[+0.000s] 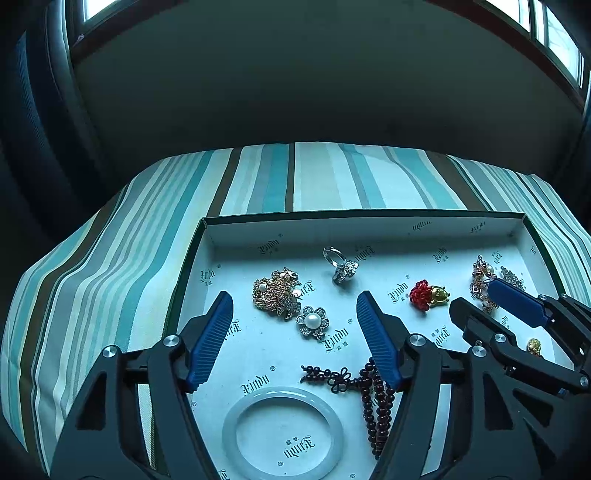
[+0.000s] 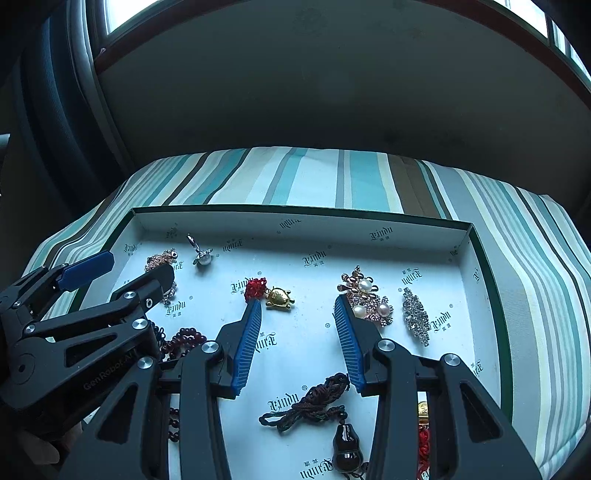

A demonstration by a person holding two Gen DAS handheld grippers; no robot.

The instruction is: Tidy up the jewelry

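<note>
Right gripper [image 2: 297, 314] jaws apart, empty, above tray [image 2: 295, 216] centre; gold turtle charm [image 2: 279, 297] just beyond left fingertip, red knot toward tray's left edge. Left gripper [image 1: 295, 306] likewise spread, farther off.

Ahead of me a striped cloth [image 1: 177, 206] in teal, cream, grey and brown covers the counter and drapes over its far edge, sagging at 9 o'clock. Beyond it, toward 12 o'clock, a dark, plain wall [image 1: 314, 85] fills most of my view. Above it runs a reddish-brown window frame [image 2: 517, 40], with bright window panes [image 1: 554, 33] at 1 o'clock and 11 o'clock. A dark curtain [image 1: 44, 103] hangs at 10 o'clock. Daylight is cool and dim.
</note>
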